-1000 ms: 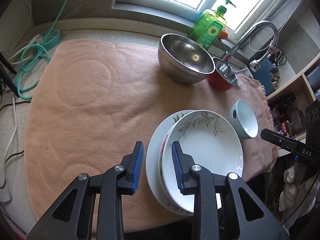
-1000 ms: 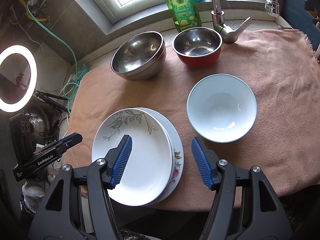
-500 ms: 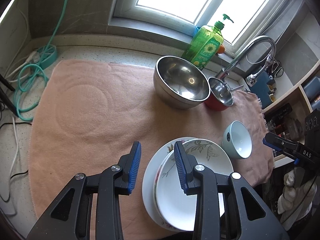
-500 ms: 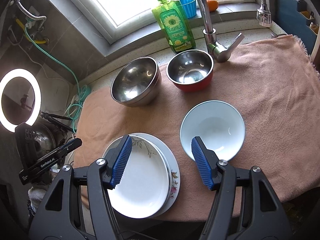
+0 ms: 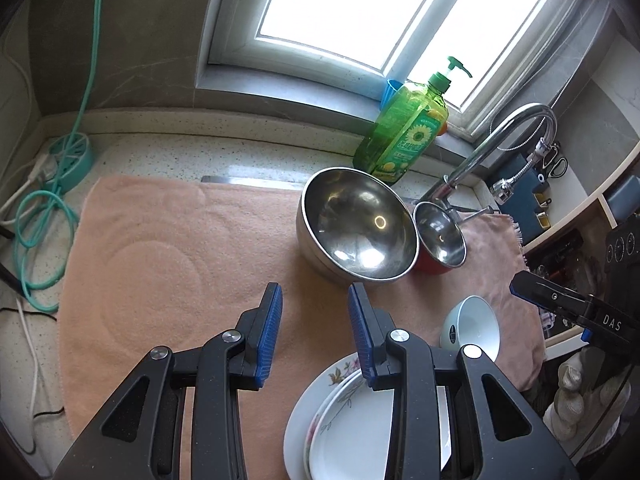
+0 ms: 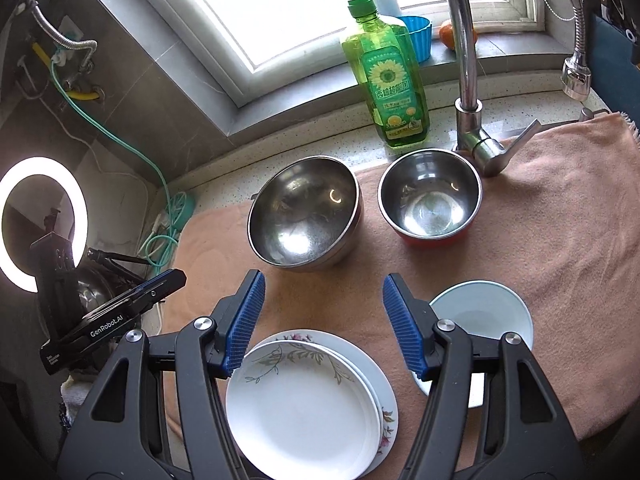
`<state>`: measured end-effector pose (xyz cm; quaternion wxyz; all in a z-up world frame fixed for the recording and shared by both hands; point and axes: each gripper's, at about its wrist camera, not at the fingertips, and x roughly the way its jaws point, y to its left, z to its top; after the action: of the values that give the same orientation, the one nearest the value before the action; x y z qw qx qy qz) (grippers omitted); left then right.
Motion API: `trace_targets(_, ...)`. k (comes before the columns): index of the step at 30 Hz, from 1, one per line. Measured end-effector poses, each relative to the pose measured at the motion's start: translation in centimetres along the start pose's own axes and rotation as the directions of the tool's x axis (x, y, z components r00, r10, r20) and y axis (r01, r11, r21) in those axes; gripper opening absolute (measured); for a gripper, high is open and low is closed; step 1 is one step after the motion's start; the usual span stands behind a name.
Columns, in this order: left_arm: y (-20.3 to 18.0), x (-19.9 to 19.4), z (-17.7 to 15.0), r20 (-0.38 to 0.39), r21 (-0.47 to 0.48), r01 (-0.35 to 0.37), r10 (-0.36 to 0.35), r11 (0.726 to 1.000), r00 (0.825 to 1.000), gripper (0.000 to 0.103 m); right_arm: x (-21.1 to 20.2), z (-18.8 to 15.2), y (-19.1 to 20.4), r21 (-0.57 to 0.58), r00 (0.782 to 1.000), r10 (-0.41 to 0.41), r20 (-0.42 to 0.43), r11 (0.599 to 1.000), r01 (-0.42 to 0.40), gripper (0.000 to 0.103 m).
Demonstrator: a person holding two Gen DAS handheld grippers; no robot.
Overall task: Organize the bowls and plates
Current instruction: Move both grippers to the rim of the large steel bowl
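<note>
Both grippers' fingers gape, holding nothing; steel bowl (image 6: 306, 216), red bowl (image 6: 430, 196) at 12 o'clock, white bowl (image 6: 486, 312) empty; plates (image 6: 308, 396) stacked.

Daylight came through the white-framed window (image 5: 360, 20), panes blown out to pure white in both views. A glowing circular ring lamp (image 6: 42, 226) at the right view's left edge was also overexposed. Specular glints sat inside the large stainless steel mixing bowl (image 6: 304, 216) and the smaller steel bowl with red outside (image 6: 430, 196). The translucent green dish-soap bottle (image 5: 404, 132) glowed backlit. The peach terry towel (image 5: 168, 264) was evenly lit, shadows soft. Heavy fisheye bending, dark vignetted corners. Focus sharp, no motion blur.
</note>
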<state>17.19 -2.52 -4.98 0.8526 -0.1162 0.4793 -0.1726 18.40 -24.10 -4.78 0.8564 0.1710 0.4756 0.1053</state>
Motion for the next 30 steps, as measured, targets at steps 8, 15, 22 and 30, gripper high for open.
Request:
trace_targets(8,1.1,2.7,2.7,-0.027,-0.011,0.026,-0.027,1.0,0.999,0.032,3.6,1.3,-0.4,0.075,0.999,0.014,-0.045,0.997,-0.011,0.062)
trace_targets(15,1.5,5.4,5.3,-0.058,0.027,0.019,-0.017,0.999,0.998,0.032,6.4,1.6,-1.3,0.131,0.995,0.013,-0.098,0.991,0.0,0.052)
trace_targets(22,2.4,8.6,7.2,-0.112,0.007,0.04,-0.039,0.999,0.993,0.032,8.7,2.1,-2.2,0.177,0.99,0.023,-0.142,0.984,0.003,0.042)
trace_targets(30,2.1,10.8,8.6,-0.147,0.024,0.053,-0.049,0.998,0.988,0.032,10.9,2.7,-2.9,0.208,0.985,0.024,-0.173,0.978,0.013,0.033)
